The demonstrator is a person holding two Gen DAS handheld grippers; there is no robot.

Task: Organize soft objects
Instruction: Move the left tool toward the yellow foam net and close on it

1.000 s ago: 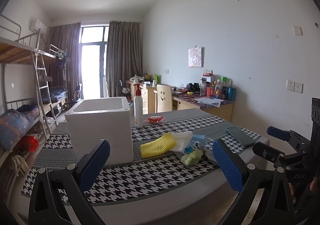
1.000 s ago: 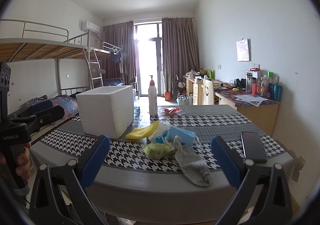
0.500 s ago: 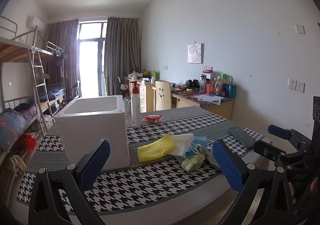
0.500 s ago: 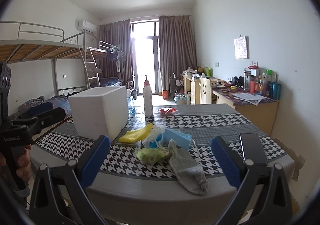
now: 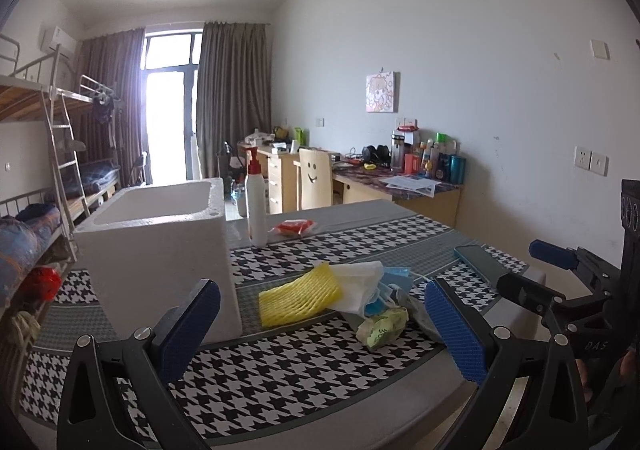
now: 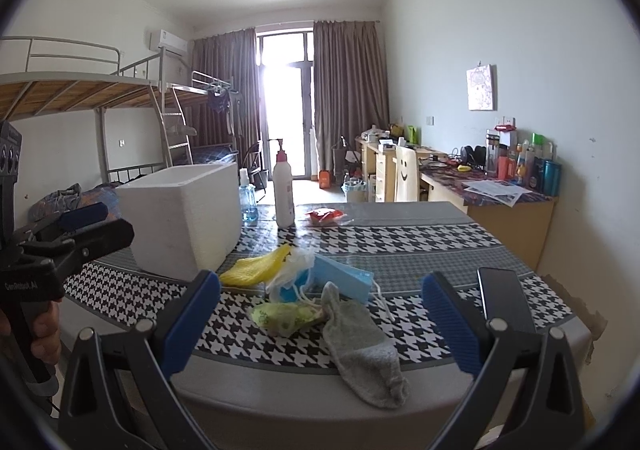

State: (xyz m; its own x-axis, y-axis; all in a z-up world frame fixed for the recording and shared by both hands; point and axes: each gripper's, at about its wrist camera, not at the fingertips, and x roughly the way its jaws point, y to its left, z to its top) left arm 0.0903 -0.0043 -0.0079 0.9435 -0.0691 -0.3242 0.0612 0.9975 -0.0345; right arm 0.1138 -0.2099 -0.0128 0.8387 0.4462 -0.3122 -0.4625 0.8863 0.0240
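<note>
A heap of soft things lies on the houndstooth table: a yellow foam net (image 5: pixel 298 300) (image 6: pixel 256 270), white and blue face masks (image 5: pixel 376 286) (image 6: pixel 340 278), a green crumpled bag (image 5: pixel 382 328) (image 6: pixel 286 316) and a grey sock (image 6: pixel 362 346). A white foam box (image 5: pixel 160 246) (image 6: pixel 184 213) stands open-topped to their left. My left gripper (image 5: pixel 320 330) is open, short of the heap, near the table's front edge. My right gripper (image 6: pixel 320 324) is open too, with the sock and bag in front of it. Neither holds anything.
A pump bottle (image 5: pixel 256 205) (image 6: pixel 283 189) and a red packet (image 5: pixel 292 226) (image 6: pixel 324 214) stand behind the heap. A phone (image 5: pixel 480 260) (image 6: pixel 502 298) lies at the table's right edge. A small blue bottle (image 6: pixel 249 199) stands behind the box. Bunk beds at left, cluttered desks at right.
Both grippers have moved closer to the table and a little higher, so the box and heap look larger. Both have stayed open. Nothing on the table has moved.
</note>
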